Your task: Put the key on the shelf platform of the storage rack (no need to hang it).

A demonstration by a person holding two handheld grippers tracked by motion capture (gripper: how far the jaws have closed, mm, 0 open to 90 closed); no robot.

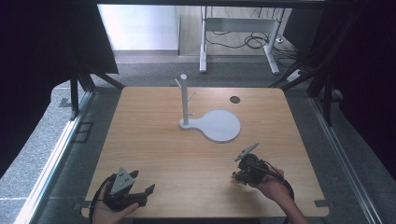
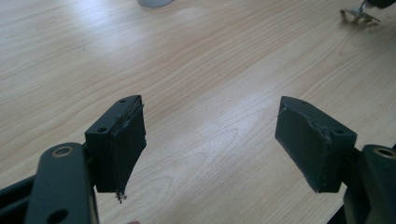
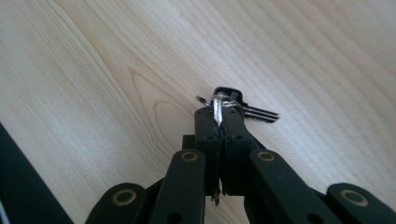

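My right gripper [image 3: 218, 116] is shut on the metal ring of a small bunch of keys [image 3: 236, 101], which lies against the wooden table. One key has a black head; the blades point away to the right. In the high view this gripper [image 1: 239, 173] sits at the table's front right, in a person's hand. In the left gripper view the keys [image 2: 357, 16] show far off at the top right. My left gripper [image 2: 210, 135] is open with nothing between its jaws, just above bare wood. It rests at the front left [image 1: 142, 189].
A white stand [image 1: 185, 100] with short side pegs rises from a round white base [image 1: 219, 125] at the table's middle back. A small dark round hole [image 1: 235, 99] lies behind it. The table's front edge [image 1: 205, 216] runs close to both hands.
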